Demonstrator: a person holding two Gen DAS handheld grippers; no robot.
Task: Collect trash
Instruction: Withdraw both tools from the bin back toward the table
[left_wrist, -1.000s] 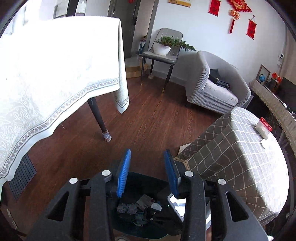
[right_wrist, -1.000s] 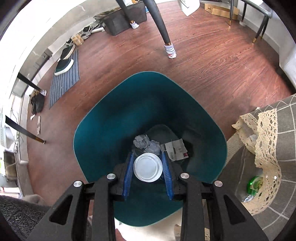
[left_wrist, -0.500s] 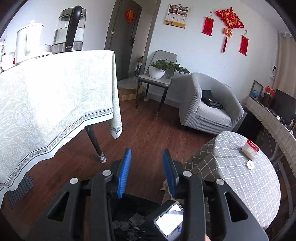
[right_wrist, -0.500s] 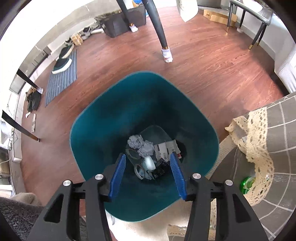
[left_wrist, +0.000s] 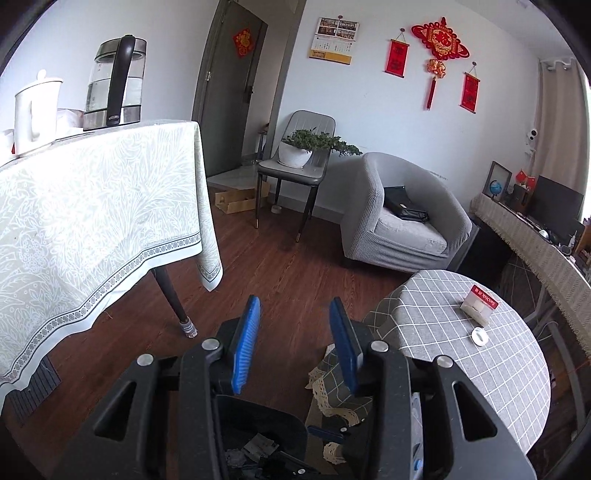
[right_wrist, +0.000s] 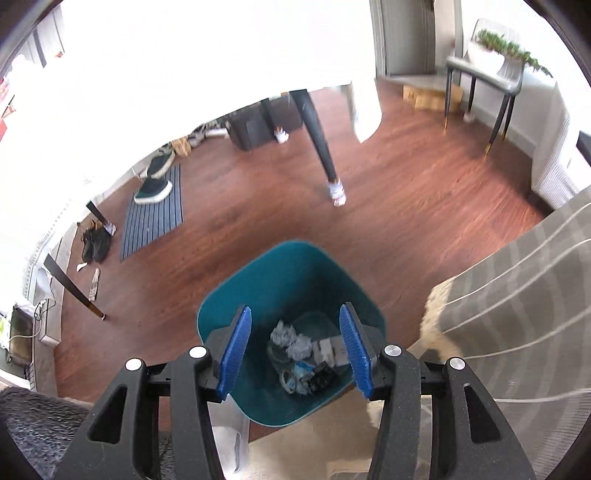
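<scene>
Left gripper: your jaws just widened, nothing between.
Right gripper: your jaws parted, empty, above the bin.
Teal bin: floor, six o'clock.
Trash: inside bin.

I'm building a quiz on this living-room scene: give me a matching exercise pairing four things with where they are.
Things:
1. glass kettle
2. potted plant
3. crumpled paper
4. red-topped card holder

Places:
A. on the round checked table
B. on the grey chair
C. on the tall table with the pale cloth
D. inside the teal bin

Pairs: 1-C, 2-B, 3-D, 4-A
</scene>
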